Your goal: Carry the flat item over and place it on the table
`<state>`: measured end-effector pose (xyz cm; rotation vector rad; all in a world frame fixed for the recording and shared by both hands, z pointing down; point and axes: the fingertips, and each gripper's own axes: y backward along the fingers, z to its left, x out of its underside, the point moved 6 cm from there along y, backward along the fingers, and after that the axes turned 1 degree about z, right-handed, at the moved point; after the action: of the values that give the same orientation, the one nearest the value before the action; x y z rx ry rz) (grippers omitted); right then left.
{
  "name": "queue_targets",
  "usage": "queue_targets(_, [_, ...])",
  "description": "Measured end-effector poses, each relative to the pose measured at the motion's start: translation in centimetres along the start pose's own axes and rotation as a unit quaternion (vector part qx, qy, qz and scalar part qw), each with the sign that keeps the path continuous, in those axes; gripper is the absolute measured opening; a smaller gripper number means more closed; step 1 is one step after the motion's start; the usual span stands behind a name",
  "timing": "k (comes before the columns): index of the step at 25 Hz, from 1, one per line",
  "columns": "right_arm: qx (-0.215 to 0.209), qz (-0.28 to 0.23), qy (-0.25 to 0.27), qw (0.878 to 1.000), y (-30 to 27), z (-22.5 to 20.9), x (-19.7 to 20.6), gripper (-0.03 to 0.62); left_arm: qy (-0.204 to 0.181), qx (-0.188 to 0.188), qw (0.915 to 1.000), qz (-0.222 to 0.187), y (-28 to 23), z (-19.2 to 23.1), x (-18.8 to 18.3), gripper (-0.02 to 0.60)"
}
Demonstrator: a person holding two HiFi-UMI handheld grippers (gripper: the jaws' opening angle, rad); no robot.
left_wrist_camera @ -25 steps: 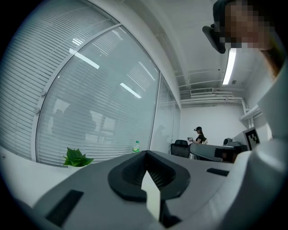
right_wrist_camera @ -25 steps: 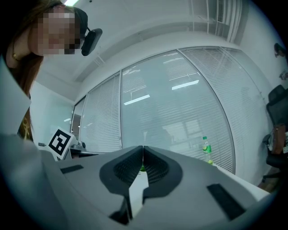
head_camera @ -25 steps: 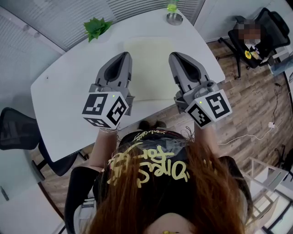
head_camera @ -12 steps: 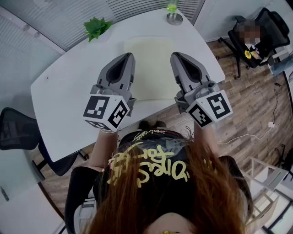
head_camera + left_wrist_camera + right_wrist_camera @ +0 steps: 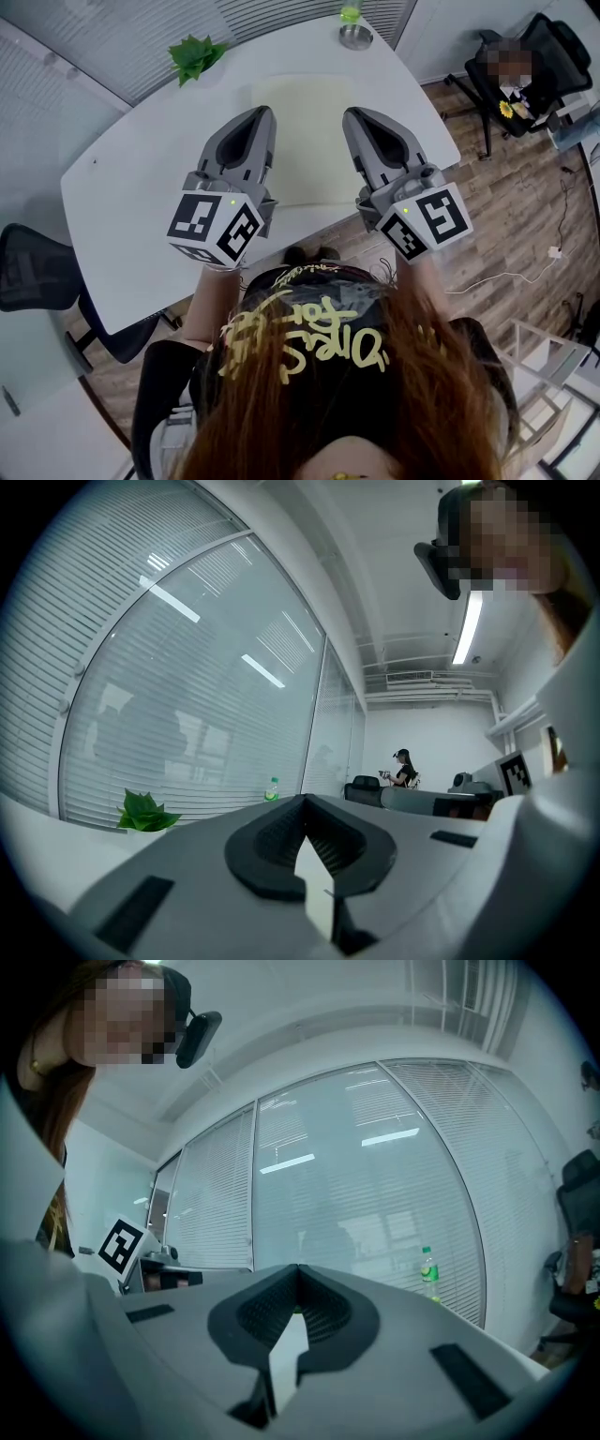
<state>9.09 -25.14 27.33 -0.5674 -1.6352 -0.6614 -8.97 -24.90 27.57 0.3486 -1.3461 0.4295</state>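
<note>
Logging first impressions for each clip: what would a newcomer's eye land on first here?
The left claw and right claw, both shut, are held side by side over a white table in the middle of the head view. Between them a pale mat lies flat on the table. A green plant sits at the table's far left edge.

No legible text. Gold script on the black fabric (image 5: pixel 302 339) below the left marker cube (image 5: pixel 214 225) is indecipherable. That cube and the right marker cube (image 5: pixel 424 220) bear coded squares only.
</note>
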Motion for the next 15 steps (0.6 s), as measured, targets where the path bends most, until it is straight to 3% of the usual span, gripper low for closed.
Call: queue_targets(15, [0.003,-0.001,0.009,1.000,0.35,-0.03,-0.55,0.003,0.004,0.015,0.9999,-0.004,-0.52,-0.67,-0.31,-0.005])
